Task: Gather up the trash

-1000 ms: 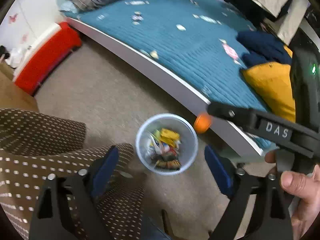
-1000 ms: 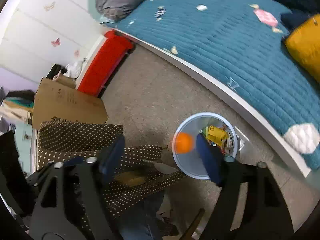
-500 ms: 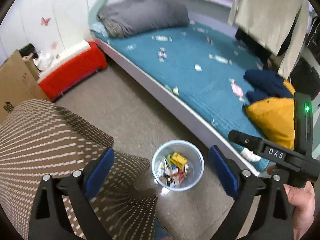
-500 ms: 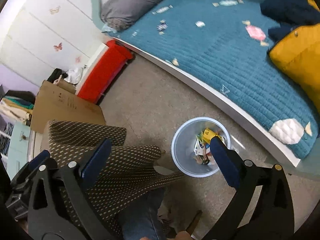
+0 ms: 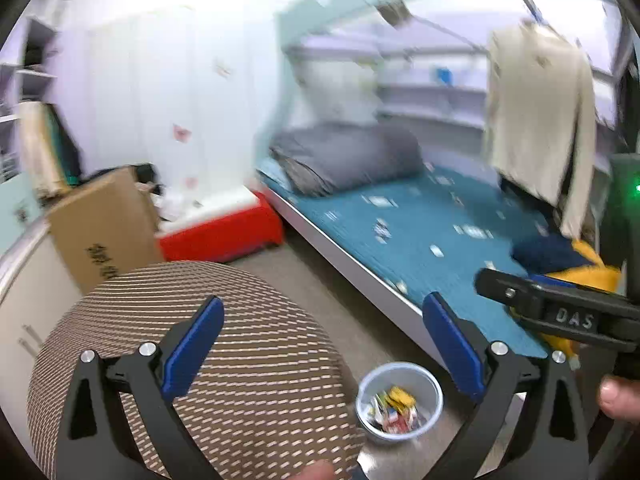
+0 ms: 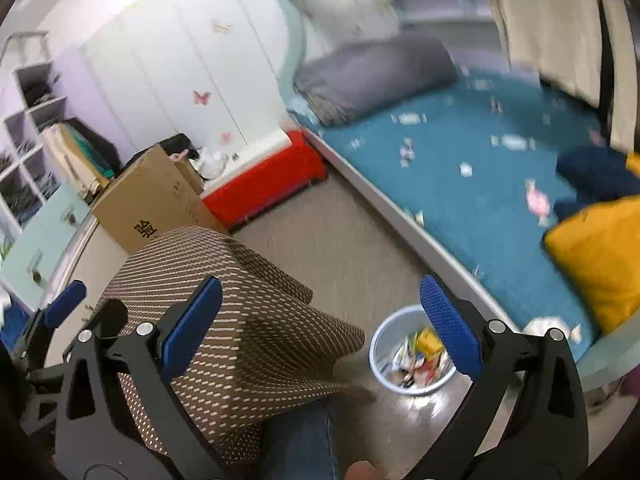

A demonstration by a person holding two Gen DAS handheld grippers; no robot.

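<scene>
A clear plastic bin (image 5: 400, 366) (image 6: 379, 345) stands on the floor by the bed, holding several coloured wrappers (image 5: 394, 406) (image 6: 420, 356). More scraps of trash (image 5: 474, 232) (image 6: 510, 142) lie scattered on the teal bedspread, among them a pink wrapper (image 6: 536, 200). My left gripper (image 5: 320, 304) hangs high above the floor; its jaws are opening with nothing between them. My right gripper (image 6: 320, 284) is open and empty, also well above the bin. Its black body (image 5: 560, 316) shows at the right of the left wrist view.
A person's brown dotted clothing (image 5: 192, 360) (image 6: 240, 312) fills the lower left. A cardboard box (image 6: 152, 196) and a red box (image 6: 264, 184) stand by the wall. On the bed lie a grey pillow (image 6: 372, 72), a yellow cushion (image 6: 596, 252) and a navy garment (image 6: 592, 176).
Both grippers rose away from the bin and tipped up toward the room. Both sets of jaws widened. The orange round thing seen over the bin a second ago is gone from view.
</scene>
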